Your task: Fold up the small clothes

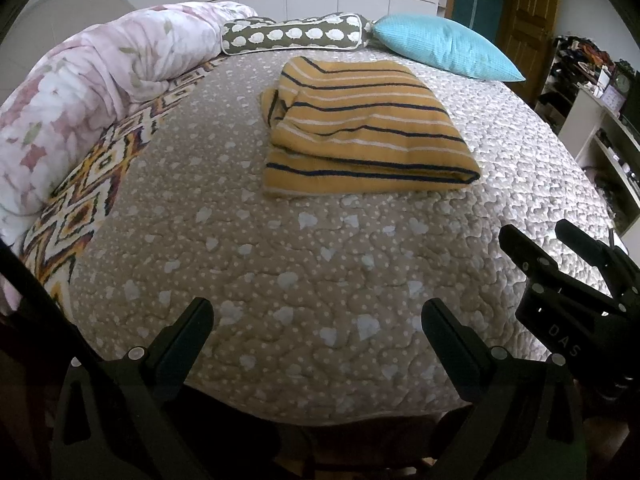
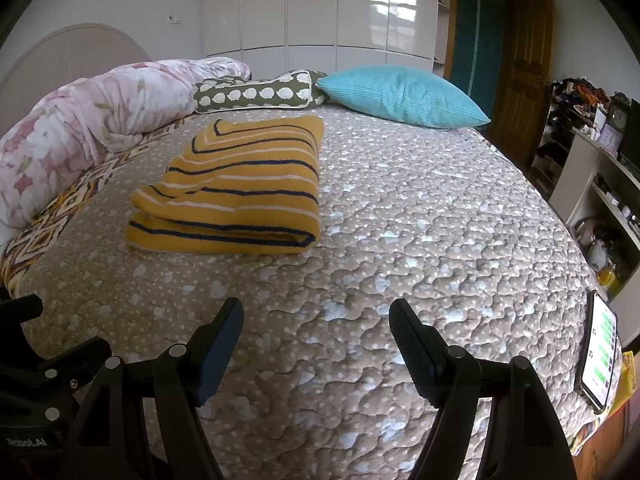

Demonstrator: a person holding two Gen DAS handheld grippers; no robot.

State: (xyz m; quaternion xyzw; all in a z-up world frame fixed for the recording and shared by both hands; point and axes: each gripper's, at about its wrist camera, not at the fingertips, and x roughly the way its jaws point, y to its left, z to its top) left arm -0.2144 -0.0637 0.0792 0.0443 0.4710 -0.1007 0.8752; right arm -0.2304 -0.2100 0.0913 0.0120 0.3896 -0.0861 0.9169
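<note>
A mustard-yellow garment (image 1: 362,132) with navy and white stripes lies folded into a thick rectangle on the quilted bed cover (image 1: 280,264). It also shows in the right wrist view (image 2: 236,192), left of centre. My left gripper (image 1: 318,320) is open and empty above the bed's near edge, well short of the garment. My right gripper (image 2: 316,320) is open and empty too, also short of the garment. The right gripper shows at the right of the left wrist view (image 1: 536,236).
A rolled pink floral duvet (image 1: 80,100) lines the left side. A patterned bolster (image 1: 296,34) and a turquoise pillow (image 1: 444,46) lie at the far end. A phone (image 2: 598,360) rests at the bed's right edge. Shelves (image 2: 608,184) stand to the right.
</note>
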